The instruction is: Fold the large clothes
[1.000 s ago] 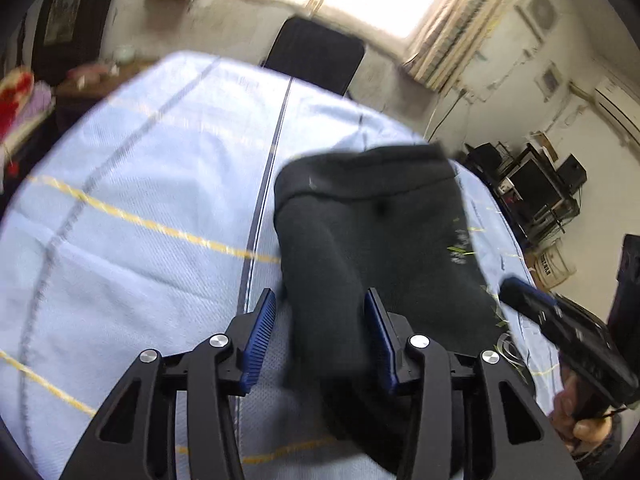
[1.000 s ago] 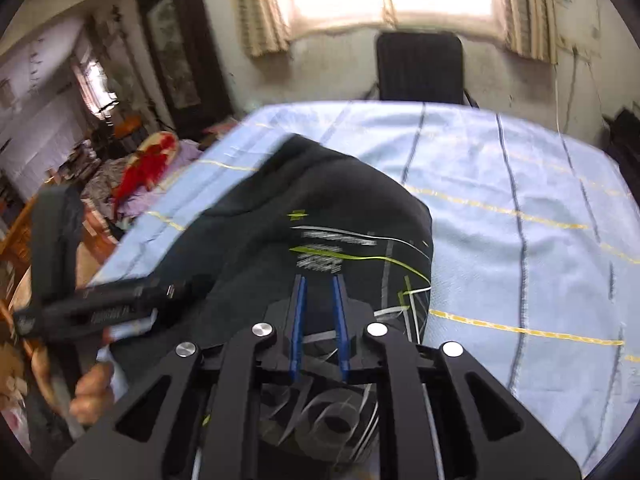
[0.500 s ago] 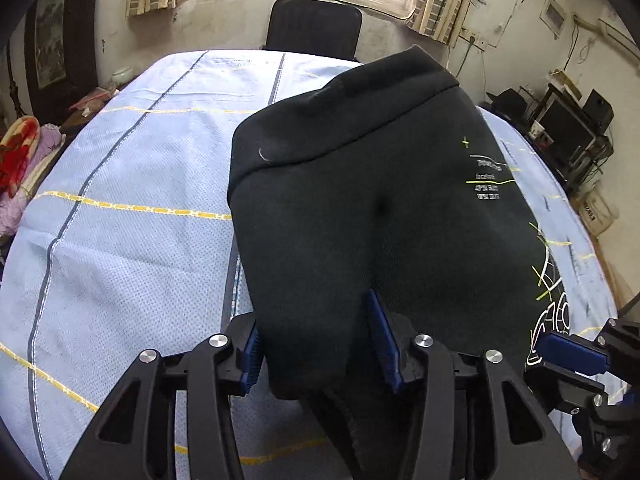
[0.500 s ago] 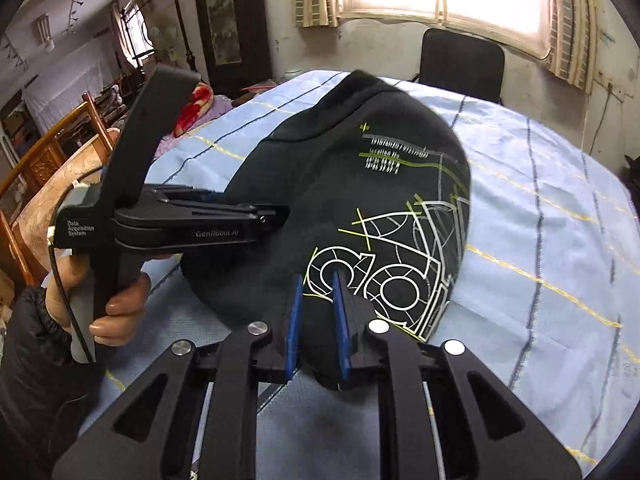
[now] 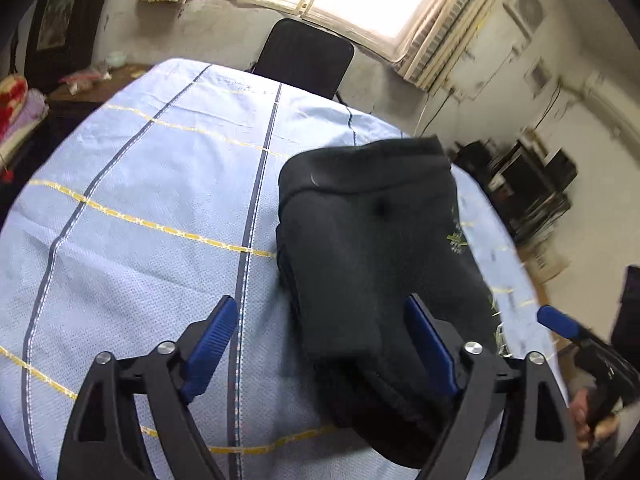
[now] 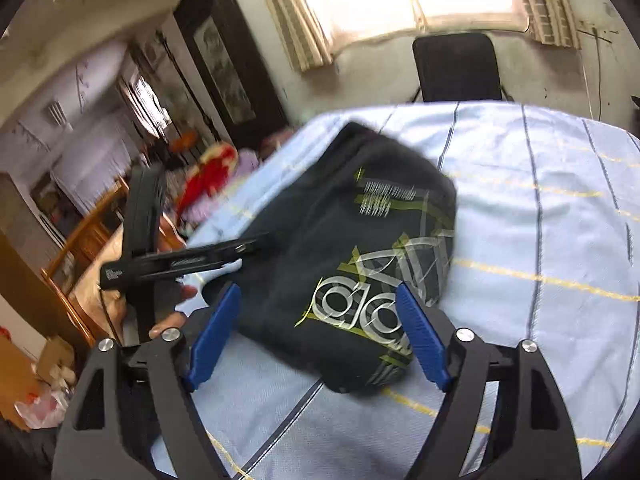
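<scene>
A folded black garment with a yellow-white print [image 6: 360, 264] lies on the pale blue striped tablecloth [image 5: 140, 208]. Left gripper [image 5: 320, 344] and right gripper [image 6: 320, 332] both gape wide, empty. A passing finger could snag and undo the fold.

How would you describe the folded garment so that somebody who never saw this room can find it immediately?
Look at the large table under a light blue cloth with dark and yellow stripes, in front of the window. The folded black garment lies on it, between the two open grippers. Only it carries a white and yellow-green printed graphic.
</scene>
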The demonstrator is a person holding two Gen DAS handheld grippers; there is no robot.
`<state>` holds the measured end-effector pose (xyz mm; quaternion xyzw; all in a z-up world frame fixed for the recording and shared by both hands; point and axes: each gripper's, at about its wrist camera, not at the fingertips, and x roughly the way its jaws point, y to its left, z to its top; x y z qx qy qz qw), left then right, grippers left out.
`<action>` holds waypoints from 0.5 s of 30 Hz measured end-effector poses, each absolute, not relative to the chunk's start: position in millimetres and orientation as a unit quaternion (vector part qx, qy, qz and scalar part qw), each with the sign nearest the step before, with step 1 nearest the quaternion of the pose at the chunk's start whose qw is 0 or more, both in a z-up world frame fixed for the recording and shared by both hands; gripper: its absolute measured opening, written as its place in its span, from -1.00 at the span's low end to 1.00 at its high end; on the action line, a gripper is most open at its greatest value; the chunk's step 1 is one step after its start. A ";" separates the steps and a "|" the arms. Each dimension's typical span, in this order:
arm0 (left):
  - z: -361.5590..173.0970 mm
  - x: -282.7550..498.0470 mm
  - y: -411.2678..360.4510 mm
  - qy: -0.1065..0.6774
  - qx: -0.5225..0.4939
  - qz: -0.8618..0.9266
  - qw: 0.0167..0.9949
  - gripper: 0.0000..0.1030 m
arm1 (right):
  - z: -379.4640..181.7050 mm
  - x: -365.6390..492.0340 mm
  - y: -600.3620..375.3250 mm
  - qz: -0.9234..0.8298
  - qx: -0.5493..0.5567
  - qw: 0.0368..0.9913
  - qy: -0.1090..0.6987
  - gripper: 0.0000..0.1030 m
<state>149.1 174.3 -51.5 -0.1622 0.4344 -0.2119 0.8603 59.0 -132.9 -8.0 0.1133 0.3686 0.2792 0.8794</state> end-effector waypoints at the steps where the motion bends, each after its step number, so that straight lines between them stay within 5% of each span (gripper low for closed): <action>1: -53.2 153.5 174.6 0.438 -0.174 -0.219 0.854 0.68 | -8.6 60.5 -140.0 0.278 0.127 0.878 0.370 0.59; 8: -71.5 163.1 147.1 0.470 -0.200 -0.295 0.807 0.71 | -64.5 99.0 -187.4 0.277 0.298 0.802 0.437 0.65; 11: -82.9 163.2 132.3 0.488 -0.180 -0.287 0.805 0.93 | -77.9 110.1 -194.3 0.283 0.322 0.784 0.449 0.65; 15: -97.9 172.8 141.9 0.505 -0.231 -0.295 0.777 0.93 | -85.0 123.3 -190.6 0.294 0.321 0.775 0.459 0.68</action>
